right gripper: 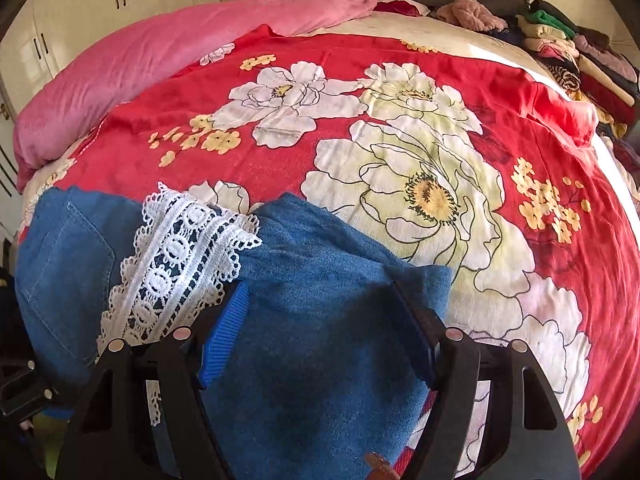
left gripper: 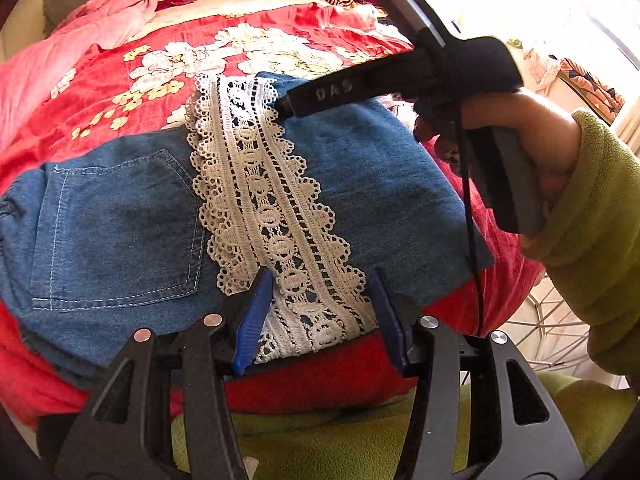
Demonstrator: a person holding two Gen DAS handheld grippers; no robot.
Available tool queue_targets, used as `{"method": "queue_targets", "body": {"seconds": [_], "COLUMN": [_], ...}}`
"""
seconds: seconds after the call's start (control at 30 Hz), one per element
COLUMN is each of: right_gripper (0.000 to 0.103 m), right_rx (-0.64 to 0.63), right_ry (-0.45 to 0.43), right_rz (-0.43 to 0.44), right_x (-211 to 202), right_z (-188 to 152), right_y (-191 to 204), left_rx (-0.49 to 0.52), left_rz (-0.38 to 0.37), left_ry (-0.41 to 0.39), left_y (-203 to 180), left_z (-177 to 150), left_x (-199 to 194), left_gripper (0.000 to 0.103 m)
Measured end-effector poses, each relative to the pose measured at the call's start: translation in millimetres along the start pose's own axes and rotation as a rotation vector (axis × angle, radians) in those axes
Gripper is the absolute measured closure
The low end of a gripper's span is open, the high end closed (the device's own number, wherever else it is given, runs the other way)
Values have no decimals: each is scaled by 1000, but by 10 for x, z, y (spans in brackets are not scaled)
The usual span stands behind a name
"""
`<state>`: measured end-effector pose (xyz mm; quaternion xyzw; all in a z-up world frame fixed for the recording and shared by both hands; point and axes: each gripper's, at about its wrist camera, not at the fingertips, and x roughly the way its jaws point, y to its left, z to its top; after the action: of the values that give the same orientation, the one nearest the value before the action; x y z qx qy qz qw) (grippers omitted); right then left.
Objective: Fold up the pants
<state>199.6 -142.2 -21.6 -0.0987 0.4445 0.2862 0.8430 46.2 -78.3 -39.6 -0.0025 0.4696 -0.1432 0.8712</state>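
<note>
Blue denim pants (left gripper: 360,184) with a white lace strip (left gripper: 260,200) lie folded on a red floral bedspread (left gripper: 160,60). A back pocket shows at the left. My left gripper (left gripper: 320,320) is at the pants' near edge, its blue pads closed in against the lace and denim between them. My right gripper (left gripper: 286,106), held by a hand in a green sleeve (left gripper: 592,220), reaches in from the right with a fingertip at the far edge. In the right wrist view that gripper (right gripper: 320,332) stands open low over the denim (right gripper: 320,280), the lace (right gripper: 176,260) to its left.
A pink blanket (right gripper: 160,40) lies along the bed's far left. A pile of folded clothes (right gripper: 580,52) sits at the far right corner. White cupboards (right gripper: 100,0) stand behind the bed. A white wire basket (left gripper: 540,328) is beside the bed, below the sleeve.
</note>
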Motion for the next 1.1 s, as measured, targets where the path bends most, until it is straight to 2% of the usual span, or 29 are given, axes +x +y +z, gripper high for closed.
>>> {"method": "queue_targets", "body": {"seconds": [0.1, 0.17, 0.23, 0.3, 0.37, 0.43, 0.6, 0.67, 0.87, 1.1], "right_gripper": [33, 32, 32, 26, 25, 18, 9, 9, 5, 5], "right_rx": [28, 42, 55, 72, 82, 88, 79, 74, 30, -52], "right_ry": [-48, -79, -106, -132, -160, -183, -234, -249, -291, -328], "right_rz": [3, 4, 7, 3, 6, 3, -9, -8, -10, 22], "right_x": [-209, -369, -516, -662, -810, -935, -1205, -1289, -1508, -1616], "right_z": [15, -4, -31, -63, -88, -106, -87, -58, 92, 312], "right_y": [-38, -69, -93, -118, -121, -106, -47, -15, 189, 540], "left_rx": [-10, -14, -10, -12, -20, -34, -62, -68, -87, -134], "left_rz": [-7, -8, 7, 18, 23, 32, 52, 59, 91, 121], "left_ry": [-10, -21, -43, -70, -86, -97, -112, -122, -162, -177], "left_y": [21, 30, 36, 53, 81, 122, 206, 221, 302, 493], "left_z": [-4, 5, 20, 47, 65, 83, 106, 115, 125, 66], "left_x": [-48, -103, -183, -278, -343, -399, -501, -560, -751, -857], "left_gripper": [60, 49, 47, 46, 41, 39, 29, 24, 14, 11]}}
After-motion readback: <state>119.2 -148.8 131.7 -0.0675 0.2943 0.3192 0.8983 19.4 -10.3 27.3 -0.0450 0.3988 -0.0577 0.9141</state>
